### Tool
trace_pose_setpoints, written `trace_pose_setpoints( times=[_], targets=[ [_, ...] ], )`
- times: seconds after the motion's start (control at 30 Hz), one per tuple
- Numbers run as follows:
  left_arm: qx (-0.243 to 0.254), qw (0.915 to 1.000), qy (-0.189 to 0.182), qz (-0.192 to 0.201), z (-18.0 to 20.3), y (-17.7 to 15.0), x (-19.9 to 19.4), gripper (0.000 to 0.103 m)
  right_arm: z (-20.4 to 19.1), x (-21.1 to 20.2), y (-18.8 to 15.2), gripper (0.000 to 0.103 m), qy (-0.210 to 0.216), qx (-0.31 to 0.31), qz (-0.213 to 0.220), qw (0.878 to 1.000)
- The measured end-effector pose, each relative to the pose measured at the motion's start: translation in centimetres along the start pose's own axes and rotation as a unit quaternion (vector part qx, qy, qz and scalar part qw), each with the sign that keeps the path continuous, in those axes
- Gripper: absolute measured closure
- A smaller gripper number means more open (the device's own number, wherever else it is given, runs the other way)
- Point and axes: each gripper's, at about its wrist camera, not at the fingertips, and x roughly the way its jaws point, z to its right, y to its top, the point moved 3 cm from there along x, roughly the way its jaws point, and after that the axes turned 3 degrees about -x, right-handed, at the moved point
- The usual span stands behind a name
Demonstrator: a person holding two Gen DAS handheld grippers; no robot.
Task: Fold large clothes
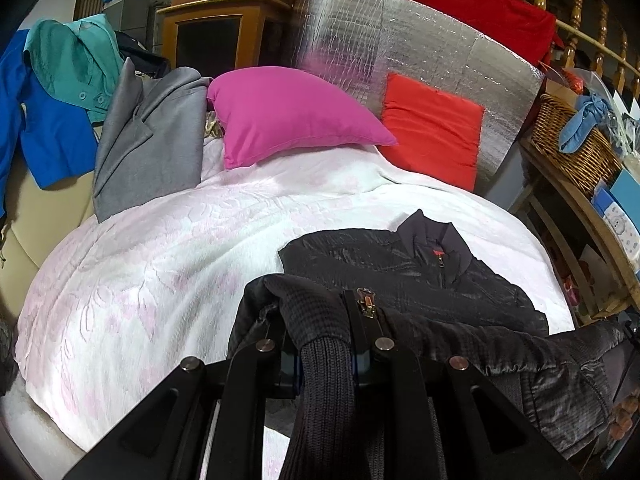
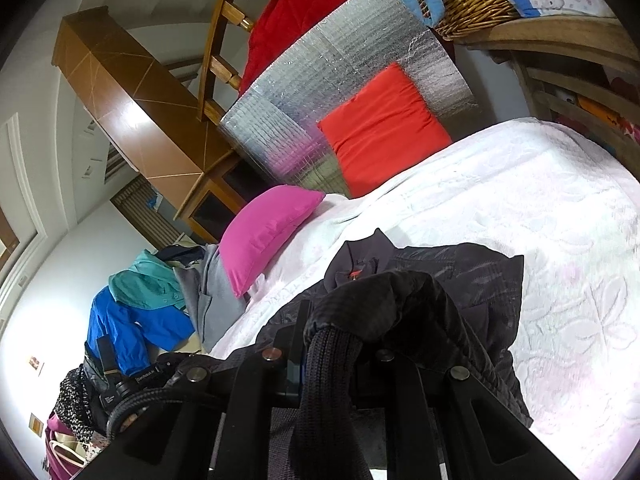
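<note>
A black quilted jacket [image 1: 404, 268] lies collar-up on the white bedspread [image 1: 160, 264], its upper body flat and its zip closed to the collar. My left gripper [image 1: 324, 320] is shut on the jacket's ribbed hem by the zip, lifted above the bed. My right gripper [image 2: 332, 328] is shut on another ribbed edge of the same jacket [image 2: 472, 280], bunched over its fingers. The lifted hem stretches between both grippers. The fingertips are hidden by fabric.
A pink pillow [image 1: 288, 112] and a red cushion [image 1: 432, 132] lean against a silver foil board [image 1: 392, 48] at the head. A grey coat [image 1: 148, 140], teal and blue garments [image 1: 60, 92] pile at the left. A wicker basket [image 1: 572, 144] sits on a wooden shelf at the right.
</note>
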Motion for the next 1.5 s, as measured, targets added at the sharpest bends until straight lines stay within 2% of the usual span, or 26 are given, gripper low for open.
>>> trace_pose_setpoints(
  times=[1.5],
  targets=[
    [0.009,0.9998,0.014,-0.011,1.1,2.6,4.1,0.085,1.2,3.8,3.0,0.088,-0.024,-0.017,-0.019,0.999]
  ],
)
